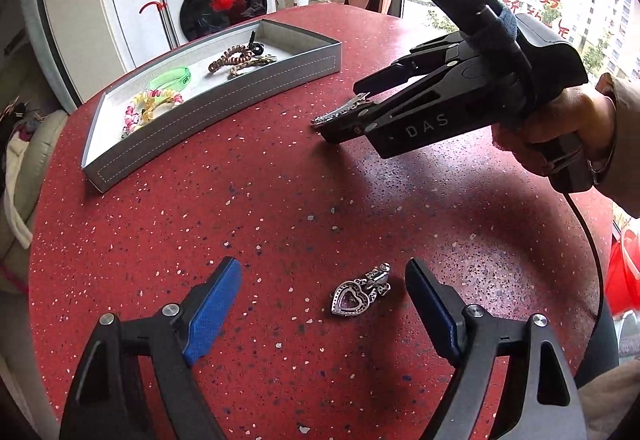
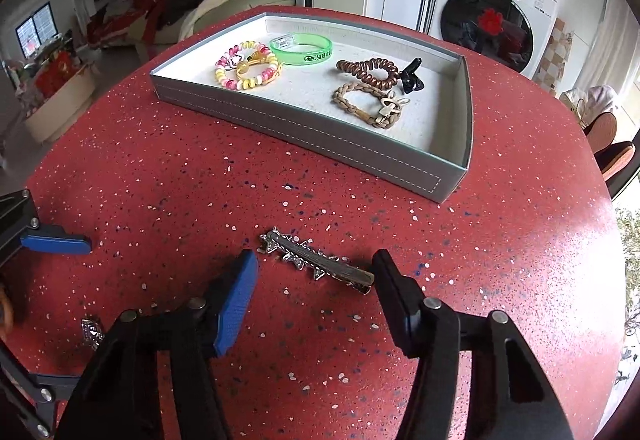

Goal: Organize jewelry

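Clearly the right gripper point(image 2: 316, 280), its jaws apart around the spiky hair clip point(image 2: 316, 258) lying on the red worktop point(image 2: 500, 260), may pinch only the clip's end and flick it away, short of the grey tray point(image 2: 304, 136).

1 tray point(image 2: 320, 136); in it 2 coil bands point(image 2: 366, 69), 1 green bangle point(image 2: 302, 50), 1 braided bracelet point(image 2: 360, 102), 1 black clip point(image 2: 412, 76). On table point(image 2: 160, 168): 1 spiked hair clip point(image 2: 316, 258), 1 heart pendant point(image 1: 354, 296).
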The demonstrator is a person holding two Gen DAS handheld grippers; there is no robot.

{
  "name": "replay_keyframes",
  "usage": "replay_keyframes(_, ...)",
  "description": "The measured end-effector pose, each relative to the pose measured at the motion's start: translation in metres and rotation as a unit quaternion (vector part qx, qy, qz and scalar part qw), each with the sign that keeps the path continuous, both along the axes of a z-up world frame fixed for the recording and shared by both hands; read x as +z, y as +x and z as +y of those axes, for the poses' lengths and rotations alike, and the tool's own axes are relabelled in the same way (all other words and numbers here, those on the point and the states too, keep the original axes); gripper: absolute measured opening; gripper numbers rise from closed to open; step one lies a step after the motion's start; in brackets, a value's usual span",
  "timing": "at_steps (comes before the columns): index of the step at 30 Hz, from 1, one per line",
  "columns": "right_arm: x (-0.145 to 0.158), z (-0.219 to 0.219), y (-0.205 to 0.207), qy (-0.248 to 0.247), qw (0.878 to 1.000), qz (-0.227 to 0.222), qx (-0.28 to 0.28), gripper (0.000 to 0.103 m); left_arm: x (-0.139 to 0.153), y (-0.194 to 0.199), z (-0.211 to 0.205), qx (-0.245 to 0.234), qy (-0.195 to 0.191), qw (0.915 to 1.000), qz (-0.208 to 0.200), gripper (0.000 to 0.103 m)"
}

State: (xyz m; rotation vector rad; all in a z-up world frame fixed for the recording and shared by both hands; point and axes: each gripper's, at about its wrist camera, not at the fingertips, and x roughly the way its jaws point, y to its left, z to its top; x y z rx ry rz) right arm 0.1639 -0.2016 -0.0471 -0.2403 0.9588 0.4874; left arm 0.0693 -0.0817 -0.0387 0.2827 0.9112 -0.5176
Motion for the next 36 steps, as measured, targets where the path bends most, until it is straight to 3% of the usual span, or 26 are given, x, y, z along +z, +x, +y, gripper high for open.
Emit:
replay_keyframes(2, 0.0, 0.001, -0.001, 0.002, 1.0, 0.003, -0.003, 0.051, 0.0, -0.002, -0.002, -0.007, -0.001, 1.0, 0.002, 0.095)
replay_keyframes(3, 0.001, 0.001, -0.002, 0.002, 1.0, 0.004, -0.004, 0.047, 0.0, -0.002, -0.003, -0.011, 0.001, 0.9999, 0.006, 0.087)
replay_keyframes(11, 0.003, 0.008, -0.005, -0.006, 1.0, 0.015, -0.009, 0.031, 0.001, -0.007, -0.009, -0.032, -0.002, 0.9993, 0.018, 0.073)
replay_keyframes(16, 0.003, 0.011, -0.009, -0.003, 1.0, 0.019, -0.018, 0.018, 0.003, -0.009, -0.011, -0.042, -0.007, 0.9988, 0.024, 0.056)
replay_keyframes(18, 0.003, 0.011, -0.01, 0.001, 0.999, 0.018, -0.026, 0.017, 0.003, -0.009, -0.01, -0.042, -0.008, 0.9987, 0.026, 0.053)
replay_keyframes(20, 0.003, 0.01, -0.011, 0.005, 0.999, 0.018, -0.036, 0.016, 0.004, -0.008, -0.009, -0.039, -0.007, 0.9989, 0.026, 0.045)
replay_keyframes(21, 0.003, 0.01, -0.011, 0.006, 0.999, 0.018, -0.04, 0.016, 0.004, -0.007, -0.008, -0.037, -0.009, 0.9989, 0.028, 0.035)
replay_keyframes(24, 0.004, 0.01, -0.013, 0.01, 0.998, 0.02, -0.054, 0.016, 0.005, -0.005, -0.004, -0.03, -0.016, 0.9989, 0.034, 0.028)
replay_keyframes(36, 0.006, -0.001, -0.026, 0.05, 0.993, 0.027, -0.1, 0.016, 0.008, 0.002, 0.011, 0.007, -0.034, 0.999, 0.03, 0.027)
